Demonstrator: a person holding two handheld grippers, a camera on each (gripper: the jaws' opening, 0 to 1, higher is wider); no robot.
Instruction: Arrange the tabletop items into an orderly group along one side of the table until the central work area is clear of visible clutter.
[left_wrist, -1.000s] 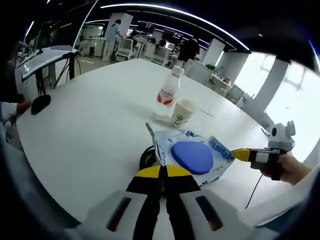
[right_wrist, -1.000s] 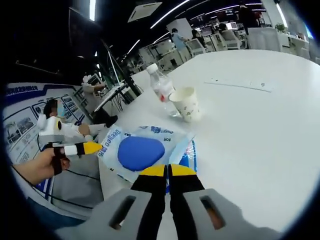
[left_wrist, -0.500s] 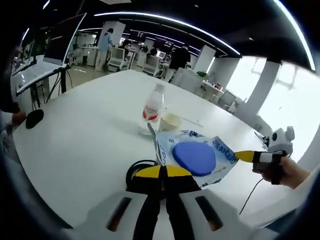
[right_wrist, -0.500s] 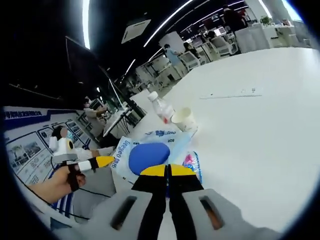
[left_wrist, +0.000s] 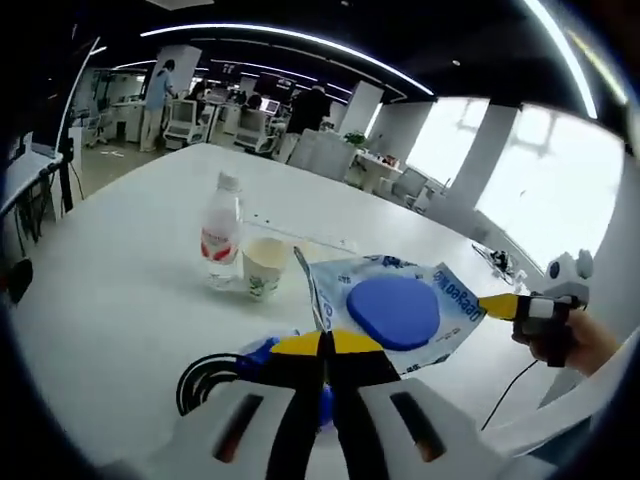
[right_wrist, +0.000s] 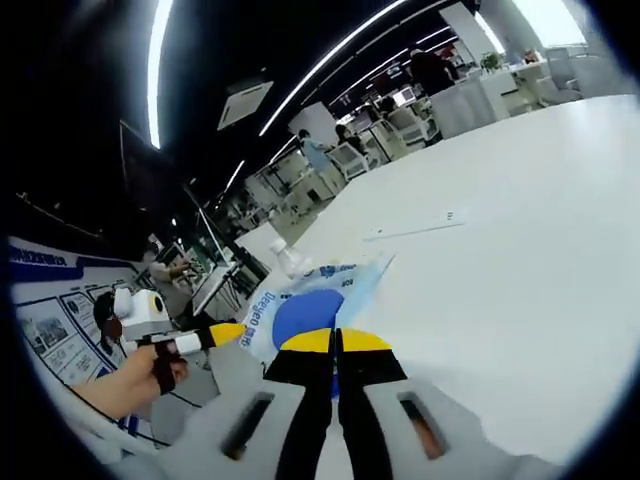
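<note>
Two claws pinching one white-and-blue plastic wipes packet with round blue lid (left_wrist: 395, 312), held above white tabletop (left_wrist: 120, 300): left claw (left_wrist: 322, 345) clamped on near edge, right claw (left_wrist: 500, 306) on far-right corner. Beyond left claw, clear plastic bottle with red label (left_wrist: 221, 243) beside paper cup (left_wrist: 263, 270); black coiled cable (left_wrist: 200, 376) just left.

Both grippers closed, facing each other

Left gripper (left_wrist: 326, 345) and right gripper (right_wrist: 337, 342) have jaws pressed together; a hand (left_wrist: 565, 340) grips the right one.

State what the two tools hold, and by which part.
Both grip the wipes pack: left tool on one edge, right tool on the opposite edge.
</note>
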